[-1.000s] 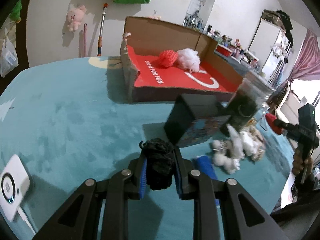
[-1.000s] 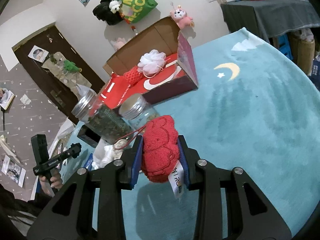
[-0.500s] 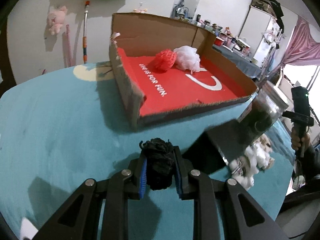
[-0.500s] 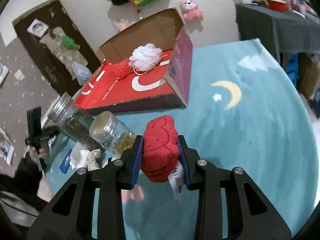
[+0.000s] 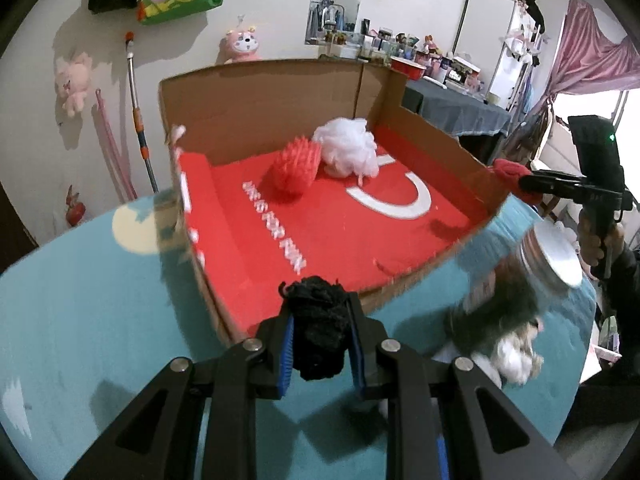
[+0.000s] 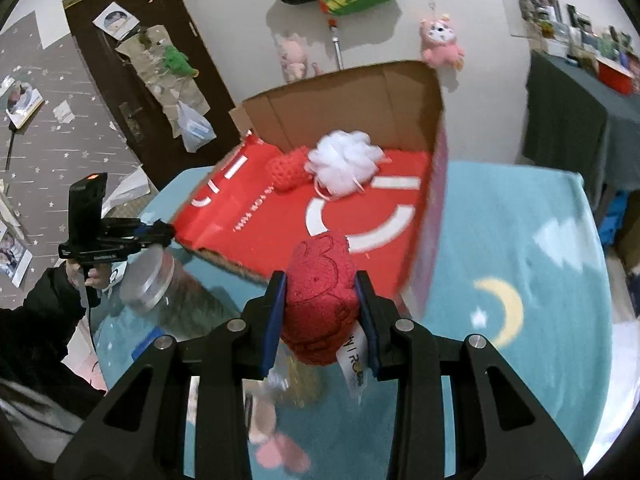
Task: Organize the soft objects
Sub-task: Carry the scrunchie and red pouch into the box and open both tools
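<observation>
Left gripper (image 5: 320, 336): pressed shut on a black knitted bundle (image 5: 319, 330), held just in front of the near edge of the box.
Box (image 5: 264, 108): open cardboard tray with a red printed floor, resting on the teal tablecloth (image 5: 80, 300); brown walls stood at the back and on the right.
Red sponge (image 5: 295, 168): lay on the box floor toward the back, touching the white one.
White bath puff (image 5: 349, 148): sat just right of the red sponge, near the back wall.
Glass jar (image 5: 516, 276): lay tilted on the cloth right of the box, blurred, its metal lid facing up and right.
Right gripper (image 6: 320, 312): pinched a red plush toy (image 6: 320, 300) between both pads, held over the front edge of the box; a white label (image 6: 354, 360) hung from the toy.
Pink plush (image 6: 440, 40): hung on the wall behind the box.
</observation>
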The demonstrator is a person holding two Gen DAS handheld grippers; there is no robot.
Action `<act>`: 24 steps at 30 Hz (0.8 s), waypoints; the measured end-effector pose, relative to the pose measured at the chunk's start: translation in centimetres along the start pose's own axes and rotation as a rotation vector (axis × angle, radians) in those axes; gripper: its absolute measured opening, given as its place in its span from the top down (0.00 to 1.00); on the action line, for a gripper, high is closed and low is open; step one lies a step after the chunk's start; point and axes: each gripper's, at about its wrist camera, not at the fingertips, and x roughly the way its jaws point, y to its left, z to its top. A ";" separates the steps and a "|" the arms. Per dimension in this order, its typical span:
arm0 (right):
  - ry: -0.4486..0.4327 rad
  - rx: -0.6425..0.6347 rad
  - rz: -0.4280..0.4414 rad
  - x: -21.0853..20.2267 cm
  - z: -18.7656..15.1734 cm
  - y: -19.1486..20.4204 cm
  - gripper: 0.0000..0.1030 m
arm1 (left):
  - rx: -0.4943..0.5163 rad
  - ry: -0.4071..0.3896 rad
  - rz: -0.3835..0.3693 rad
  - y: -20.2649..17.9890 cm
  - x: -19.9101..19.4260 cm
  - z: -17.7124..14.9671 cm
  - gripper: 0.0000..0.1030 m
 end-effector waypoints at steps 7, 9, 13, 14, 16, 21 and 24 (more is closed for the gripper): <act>0.039 0.039 -0.141 4.2 4.3 0.1 0.69 | -0.061 0.073 0.085 0.0 3.6 4.3 0.77; 0.059 0.045 -0.201 5.7 5.4 0.1 0.69 | -0.073 0.097 0.110 -0.1 4.7 5.0 0.77; 0.111 0.037 -0.307 8.8 7.5 0.1 0.69 | -0.083 0.144 0.150 -0.2 6.8 6.2 0.77; 0.127 0.036 -0.328 9.4 7.8 -0.1 0.69 | -0.080 0.155 0.163 -0.2 7.2 6.5 0.77; 0.168 0.032 -0.378 11.0 8.6 -0.3 0.69 | -0.079 0.174 0.187 0.1 8.1 7.1 0.77; 0.264 0.039 -0.458 14.3 10.1 -1.5 0.69 | -0.090 0.231 0.232 0.9 10.4 8.3 0.76; 0.299 0.047 -0.482 16.0 10.7 -2.2 0.69 | -0.086 0.255 0.259 1.2 11.8 8.8 0.76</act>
